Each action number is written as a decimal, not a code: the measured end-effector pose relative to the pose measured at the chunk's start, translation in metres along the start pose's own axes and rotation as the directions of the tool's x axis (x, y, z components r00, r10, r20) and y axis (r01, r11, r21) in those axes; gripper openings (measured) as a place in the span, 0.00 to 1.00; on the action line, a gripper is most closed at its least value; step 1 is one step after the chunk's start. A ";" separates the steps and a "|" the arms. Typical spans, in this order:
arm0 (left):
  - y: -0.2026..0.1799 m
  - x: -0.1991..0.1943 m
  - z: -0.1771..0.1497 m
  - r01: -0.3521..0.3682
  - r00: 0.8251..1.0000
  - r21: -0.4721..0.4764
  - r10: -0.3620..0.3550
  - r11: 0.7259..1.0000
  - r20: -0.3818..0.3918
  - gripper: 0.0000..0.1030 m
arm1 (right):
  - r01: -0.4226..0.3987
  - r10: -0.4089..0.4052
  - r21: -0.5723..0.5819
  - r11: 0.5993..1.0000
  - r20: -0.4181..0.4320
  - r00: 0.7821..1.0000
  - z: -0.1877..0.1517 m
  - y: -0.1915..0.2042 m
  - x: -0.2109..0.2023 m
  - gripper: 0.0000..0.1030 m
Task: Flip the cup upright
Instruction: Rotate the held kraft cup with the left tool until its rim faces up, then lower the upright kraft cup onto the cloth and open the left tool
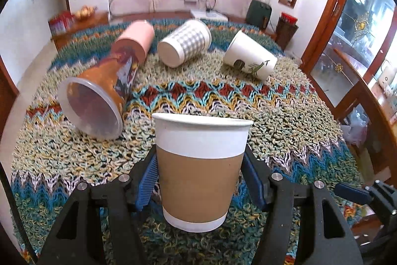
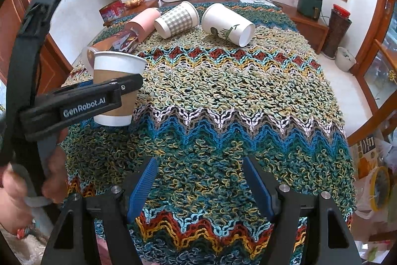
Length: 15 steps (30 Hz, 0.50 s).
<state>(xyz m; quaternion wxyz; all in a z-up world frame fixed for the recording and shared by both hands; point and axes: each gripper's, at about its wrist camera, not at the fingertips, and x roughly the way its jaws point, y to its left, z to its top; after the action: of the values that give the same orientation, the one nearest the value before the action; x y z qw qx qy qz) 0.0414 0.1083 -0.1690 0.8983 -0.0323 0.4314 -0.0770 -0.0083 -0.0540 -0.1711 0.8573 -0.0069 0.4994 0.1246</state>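
Note:
My left gripper (image 1: pixel 199 170) is shut on a brown-sleeved white paper cup (image 1: pixel 201 170), which stands upright with its mouth up, its base at or just above the woven cloth (image 1: pixel 285 121). The same cup (image 2: pixel 116 73) shows in the right wrist view, clamped by the left gripper (image 2: pixel 124 88). Lying on their sides are a clear printed plastic cup (image 1: pixel 99 96), a pink cup (image 1: pixel 137 39), a checked cup (image 1: pixel 184 42) and a white leaf-print cup (image 1: pixel 249 55). My right gripper (image 2: pixel 199 181) is open and empty over the near part of the cloth.
The table's colourful woven cloth (image 2: pixel 223 91) falls away at the right edge. A wooden sideboard (image 2: pixel 307 24) with a green appliance (image 2: pixel 310 3) stands behind. A glass cabinet (image 1: pixel 359 29) is at the right. A white bin (image 2: pixel 345 58) sits on the floor.

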 end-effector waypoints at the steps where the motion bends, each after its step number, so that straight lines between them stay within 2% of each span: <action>1: -0.002 0.001 -0.003 -0.004 1.000 0.012 0.004 1.000 0.006 0.64 | 0.000 0.000 0.002 1.000 -0.001 1.000 0.000 0.000 0.000 0.70; 4: -0.007 0.008 -0.013 -0.025 1.000 0.042 0.025 0.999 -0.007 0.65 | -0.003 0.003 0.004 1.000 0.001 1.000 -0.001 0.000 -0.001 0.70; 15: -0.015 -0.015 -0.035 -0.043 0.999 0.101 0.042 0.994 0.008 0.65 | 0.003 -0.003 -0.008 1.000 0.015 1.000 -0.009 0.005 -0.008 0.70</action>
<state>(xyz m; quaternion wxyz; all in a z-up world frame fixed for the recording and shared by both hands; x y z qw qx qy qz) 0.0033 0.0966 -0.1773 0.9014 0.0222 0.4251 -0.0794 -0.0214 -0.0517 -0.1681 0.8612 -0.0100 0.4925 0.1253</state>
